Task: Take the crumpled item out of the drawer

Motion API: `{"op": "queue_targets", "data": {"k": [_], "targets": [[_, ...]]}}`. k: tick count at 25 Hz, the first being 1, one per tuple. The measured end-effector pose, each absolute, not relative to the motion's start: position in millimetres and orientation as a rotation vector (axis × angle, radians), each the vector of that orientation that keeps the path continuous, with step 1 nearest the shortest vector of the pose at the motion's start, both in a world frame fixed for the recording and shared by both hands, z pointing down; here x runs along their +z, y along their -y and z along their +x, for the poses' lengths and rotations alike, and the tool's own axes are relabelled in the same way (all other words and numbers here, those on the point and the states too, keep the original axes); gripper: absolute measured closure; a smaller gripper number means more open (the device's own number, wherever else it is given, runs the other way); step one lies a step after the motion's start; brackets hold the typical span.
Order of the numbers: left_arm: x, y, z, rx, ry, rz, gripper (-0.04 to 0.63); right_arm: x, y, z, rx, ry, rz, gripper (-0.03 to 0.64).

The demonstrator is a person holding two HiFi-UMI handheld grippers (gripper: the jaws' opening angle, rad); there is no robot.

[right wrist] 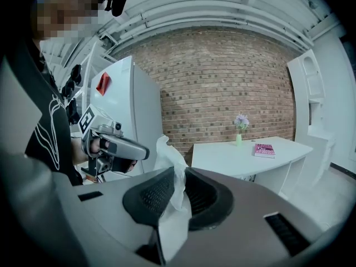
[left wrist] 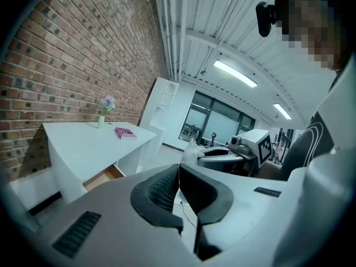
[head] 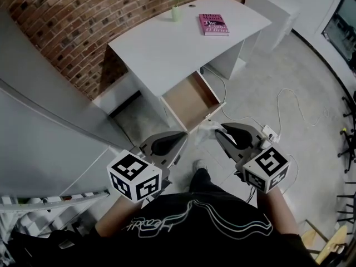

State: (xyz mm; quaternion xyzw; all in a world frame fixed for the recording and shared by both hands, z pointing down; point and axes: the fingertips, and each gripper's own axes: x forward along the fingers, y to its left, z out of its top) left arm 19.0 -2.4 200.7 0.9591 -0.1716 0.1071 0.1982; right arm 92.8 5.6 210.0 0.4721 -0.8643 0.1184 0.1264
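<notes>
Now the paper (right wrist: 171,163) is out of the drawer (head: 192,100)

I have the white crumpled paper pinched between the pads of my right hand-held gripper (right wrist: 178,178). The jaws are nearly together on it, with its loose top standing above them and more hanging below. In the head view it sits in the air just in front of the open drawer, over the floor (head: 317,82). The drawer is pulled out from under the white surface (head: 161,49), its brown bottom showing. My left hand-held gripper (left wrist: 179,170) is beside the right one, apart from it, jaws closed together with nothing between them. At the surface's far end are a pink book (head: 213,24) and a small vase (head: 176,11) of flowers.
</notes>
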Motion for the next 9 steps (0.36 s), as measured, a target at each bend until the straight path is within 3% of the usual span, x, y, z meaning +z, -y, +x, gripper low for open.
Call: {"op": "queue_targets", "data": {"k": [9], "targets": [[206.6, 3.7, 26.9, 0.313, 0.454, 2.689, 0.572, 212.1, -4.0, 98.2, 0.364, 2.506, 1.401, 0.538]]}}
